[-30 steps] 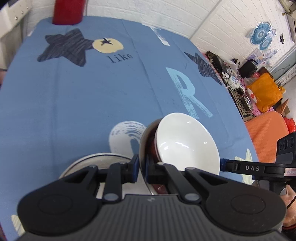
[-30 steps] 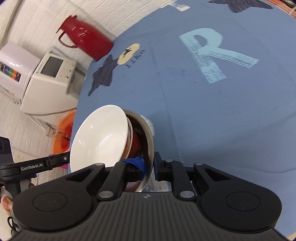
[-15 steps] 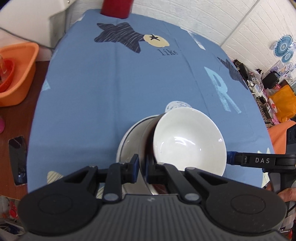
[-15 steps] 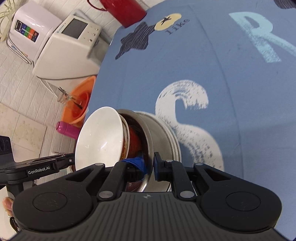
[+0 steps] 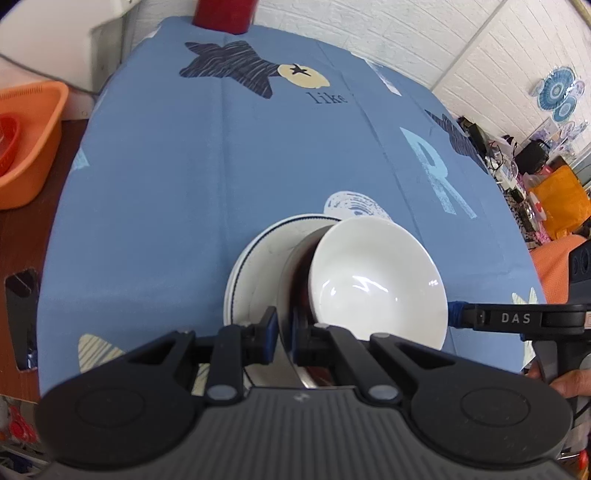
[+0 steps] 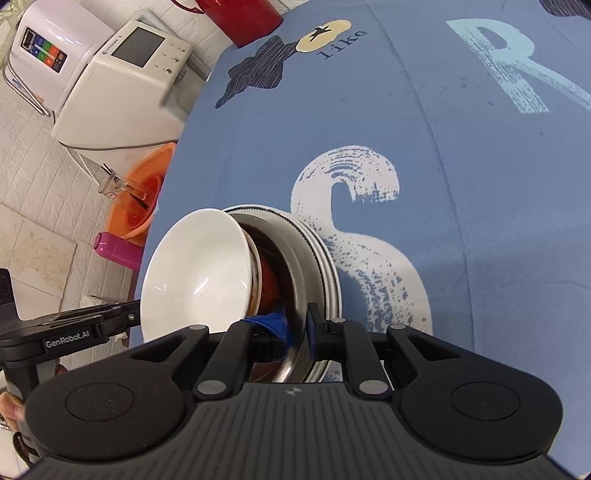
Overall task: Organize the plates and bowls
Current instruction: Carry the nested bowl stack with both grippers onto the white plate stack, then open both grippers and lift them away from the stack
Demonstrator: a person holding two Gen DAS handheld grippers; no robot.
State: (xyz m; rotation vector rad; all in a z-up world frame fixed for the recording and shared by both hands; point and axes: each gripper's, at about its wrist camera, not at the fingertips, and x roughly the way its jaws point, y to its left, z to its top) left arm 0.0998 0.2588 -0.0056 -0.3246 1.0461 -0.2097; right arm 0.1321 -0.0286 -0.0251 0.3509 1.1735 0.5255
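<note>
Three nested bowls tilt on edge: a white bowl [image 5: 373, 280] [image 6: 195, 273] innermost, a red bowl [image 6: 267, 280] around it, a steel bowl [image 5: 291, 266] [image 6: 299, 258] outermost. My left gripper [image 5: 284, 328] is shut on the steel bowl's rim. My right gripper [image 6: 299, 325] is shut on the same rim from the opposite side. Just beneath the bowls lies a stack of white blue-rimmed plates [image 5: 255, 258] [image 6: 325, 266] on the blue tablecloth. Whether the bowls touch the plates I cannot tell.
A red thermos [image 5: 225, 14] [image 6: 236, 18] stands at the table's far end. Off the left edge are an orange basin [image 5: 26, 140] [image 6: 144, 199], a white appliance [image 6: 122, 74] and a pink bottle [image 6: 114, 251]. Clutter lines the right wall.
Both grippers carried the nested bowls back and to the left, from beside the plate stack to over it. Both grips on the steel rim stayed the same.
</note>
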